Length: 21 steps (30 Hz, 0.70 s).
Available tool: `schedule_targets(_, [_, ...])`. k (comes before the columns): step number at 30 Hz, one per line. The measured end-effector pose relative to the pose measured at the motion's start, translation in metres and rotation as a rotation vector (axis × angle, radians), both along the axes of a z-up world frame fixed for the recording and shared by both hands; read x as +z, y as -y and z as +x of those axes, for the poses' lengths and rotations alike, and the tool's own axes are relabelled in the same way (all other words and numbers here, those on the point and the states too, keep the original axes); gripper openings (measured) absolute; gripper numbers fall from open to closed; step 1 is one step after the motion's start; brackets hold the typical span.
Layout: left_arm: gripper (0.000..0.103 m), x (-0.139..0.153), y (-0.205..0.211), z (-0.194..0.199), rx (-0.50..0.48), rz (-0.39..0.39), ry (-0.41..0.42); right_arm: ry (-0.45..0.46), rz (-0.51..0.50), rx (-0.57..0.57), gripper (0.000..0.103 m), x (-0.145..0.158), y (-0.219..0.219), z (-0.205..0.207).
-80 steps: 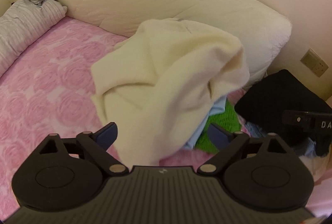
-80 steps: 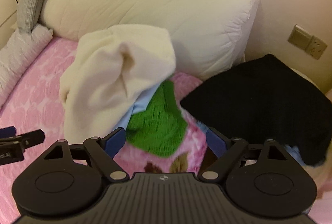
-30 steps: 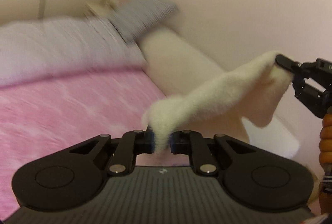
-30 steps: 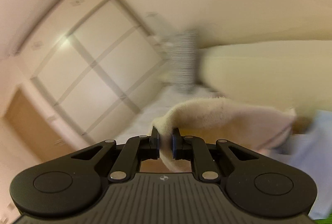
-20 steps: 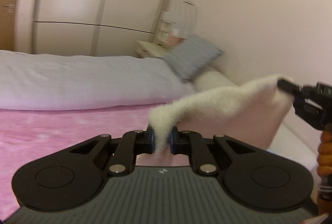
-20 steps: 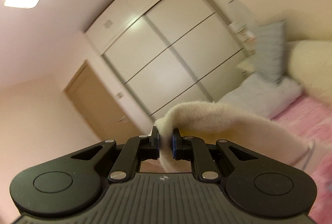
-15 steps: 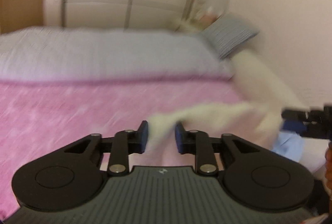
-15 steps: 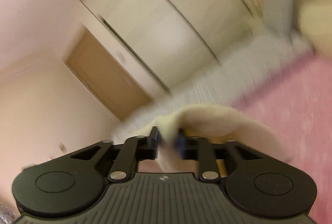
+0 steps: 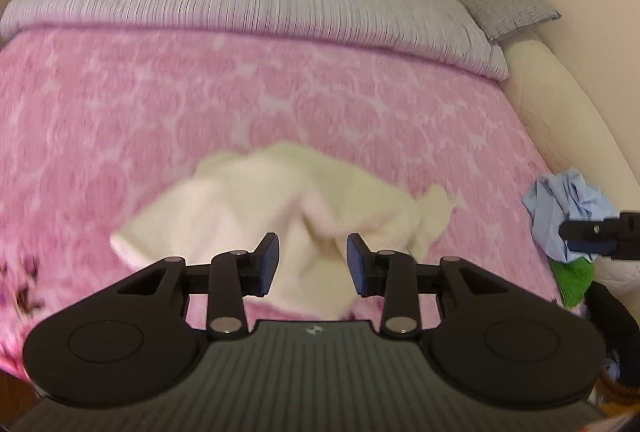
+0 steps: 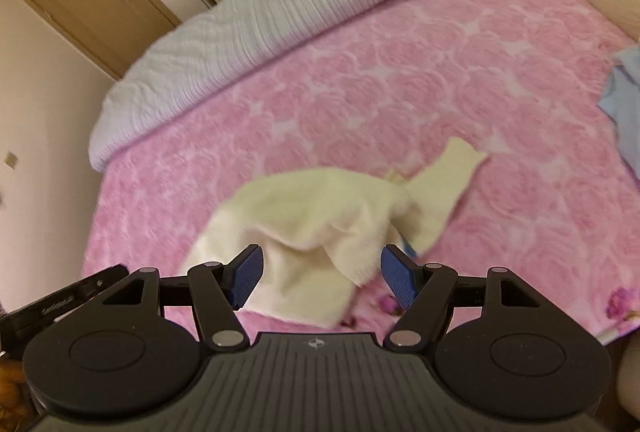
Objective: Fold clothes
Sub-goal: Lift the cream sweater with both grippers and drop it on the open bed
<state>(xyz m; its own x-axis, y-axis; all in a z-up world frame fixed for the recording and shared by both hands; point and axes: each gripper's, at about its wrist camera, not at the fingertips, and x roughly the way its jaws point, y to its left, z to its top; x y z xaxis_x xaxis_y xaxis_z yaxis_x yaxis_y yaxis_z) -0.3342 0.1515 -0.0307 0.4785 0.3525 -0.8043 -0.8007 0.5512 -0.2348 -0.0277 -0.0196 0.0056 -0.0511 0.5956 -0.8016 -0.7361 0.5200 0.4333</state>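
Both sets of jaws are opening, gripping nothing: the left gripper [image 9: 312, 259] and right gripper [image 10: 322, 275] are hovering low in frame over the cream garment [image 10: 320, 216], which is lying crumpled mid-frame on the pink bedspread [image 10: 400, 80], blurred.

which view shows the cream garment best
The right wrist view: the cream garment lies crumpled on the pink blanket with its sleeve in outline. The left wrist view shows it blurrier, lower edge behind the fingers.
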Motion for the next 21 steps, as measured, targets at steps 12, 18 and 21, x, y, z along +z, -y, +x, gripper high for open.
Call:
schedule_targets(12, [0.040, -0.019, 0.105, -0.005, 0.055, 0.004, -0.121, 0.104, -0.083, 0.165, 0.070, -0.032, 0.036, -0.022])
schedule_targets(18, [0.048, -0.014, 0.157, -0.006, 0.079, 0.033, -0.172, 0.118, -0.135, 0.205, 0.070, -0.052, 0.076, -0.034])
schedule_targets(21, [0.049, -0.012, 0.179, -0.008, 0.088, 0.054, -0.196, 0.126, -0.140, 0.229, 0.070, -0.057, 0.092, -0.042])
